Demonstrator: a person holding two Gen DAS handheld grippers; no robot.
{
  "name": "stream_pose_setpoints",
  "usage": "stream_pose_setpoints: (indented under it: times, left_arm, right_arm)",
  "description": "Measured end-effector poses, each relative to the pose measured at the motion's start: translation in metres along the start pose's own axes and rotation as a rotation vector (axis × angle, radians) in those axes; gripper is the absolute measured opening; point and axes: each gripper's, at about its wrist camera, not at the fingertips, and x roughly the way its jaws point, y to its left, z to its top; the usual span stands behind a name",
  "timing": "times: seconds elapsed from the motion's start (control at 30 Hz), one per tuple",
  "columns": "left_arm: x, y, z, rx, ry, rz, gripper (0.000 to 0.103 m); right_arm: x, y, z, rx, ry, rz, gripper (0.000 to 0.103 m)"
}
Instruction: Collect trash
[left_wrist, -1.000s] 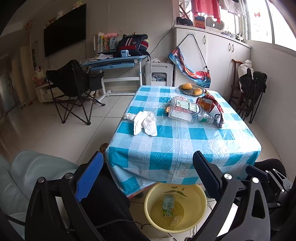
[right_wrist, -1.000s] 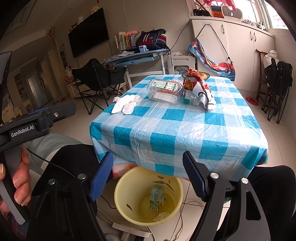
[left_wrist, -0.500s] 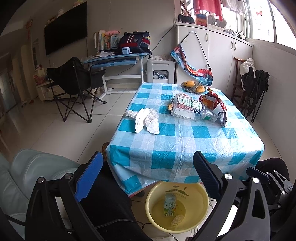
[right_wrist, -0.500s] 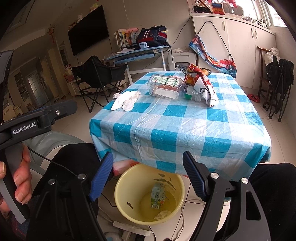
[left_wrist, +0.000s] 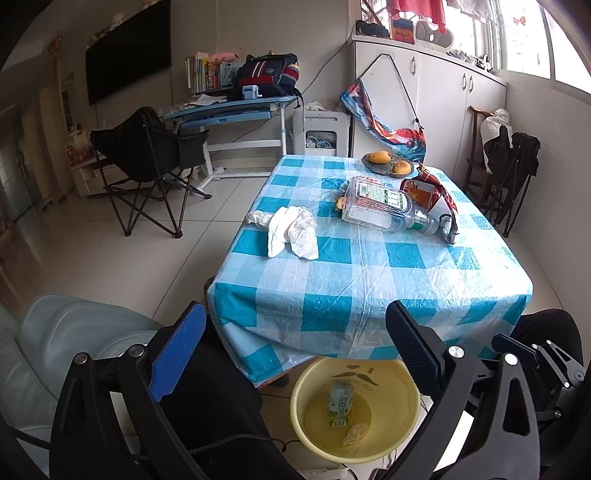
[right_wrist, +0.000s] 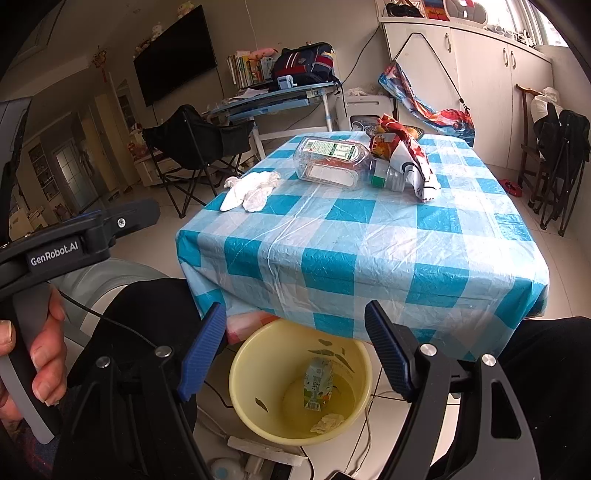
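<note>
Checked blue cloth covers the worktop (left_wrist: 369, 266) ahead of me. Leftmost on it lies the crumpled tissue (left_wrist: 291, 230), soft and light; I'd pinch its bunched middle. Right of it, the clear plastic bottle (left_wrist: 380, 205) lies on its side, slick and springy, best taken at the neck, touching the crinkly snack bag (left_wrist: 436, 195). Left gripper (left_wrist: 295, 354) and right gripper (right_wrist: 295, 350) both have their jaws apart, empty, above the yellow bin (right_wrist: 251, 369).

bare near tablecloth (left_wrist: 369, 266), bottle (left_wrist: 380, 205) beyond
</note>
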Motion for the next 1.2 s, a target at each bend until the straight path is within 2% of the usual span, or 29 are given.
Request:
stream_pose_setpoints:
  times: [0.33,0.7,0.93,1.2]
  left_arm:
    - [0.019,0.004,0.001,-0.003,0.032,0.012,0.095]
    - [0.061,0.023,0.024,-0.068,0.057,0.042,0.095]
    - [0.099,0.028,0.036,-0.093,0.096,0.042,0.095]
    - [0.143,0.035,0.057,-0.130,0.134,0.019,0.095]
  right_arm:
    - [0.009,-0.006,0.003,0.009,0.018,0.005,0.074]
    - [0.033,-0.014,0.021,-0.080,0.035,-0.016,0.074]
    - [0.054,-0.018,0.056,-0.159,0.017,-0.020,0.074]
    - [0.099,-0.021,0.117,-0.340,0.013,-0.069,0.074]
